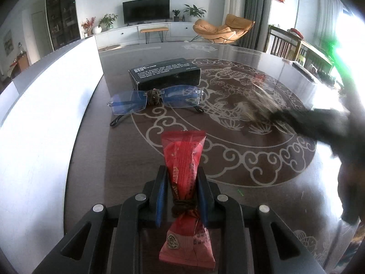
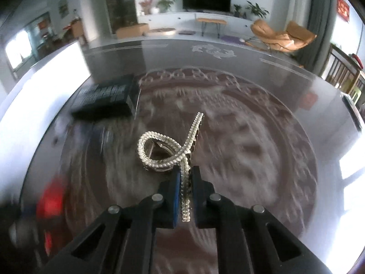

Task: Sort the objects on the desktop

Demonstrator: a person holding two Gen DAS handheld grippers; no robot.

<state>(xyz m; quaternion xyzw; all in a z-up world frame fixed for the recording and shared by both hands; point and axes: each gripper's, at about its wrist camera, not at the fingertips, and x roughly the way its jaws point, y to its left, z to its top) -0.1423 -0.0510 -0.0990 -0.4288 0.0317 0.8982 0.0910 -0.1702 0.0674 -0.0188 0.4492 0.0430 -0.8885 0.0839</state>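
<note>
Underneath everything lies the dark glass-topped table (image 1: 228, 159), printed with a pale round pattern of a fish and curling clouds, and a white panel (image 1: 45, 114) stands along its left edge. Next in size, a black box (image 1: 164, 73) with white lettering rests toward the far side of the table, also seen blurred at the left of the right wrist view (image 2: 105, 98). Just in front of the box, a pair of rimless glasses (image 1: 155, 99) lies with its lenses facing the camera, a brown knotted cord wound around the bridge. Nearer still, the left gripper (image 1: 182, 175) is clamped on a red snack packet (image 1: 183, 153), its blue pads pressing the packet's sides just above a brown cord tied around its waist; the packet's upper end points away over the table and its lower end hangs below the fingers. Smallest, a beaded hair clip (image 2: 166, 146), looped like a ribbon with a metal spring showing inside, is pinched by one of its tails between the pads of the right gripper (image 2: 184, 175), whose jaws are closed tight on it above the blurred tabletop.
</note>
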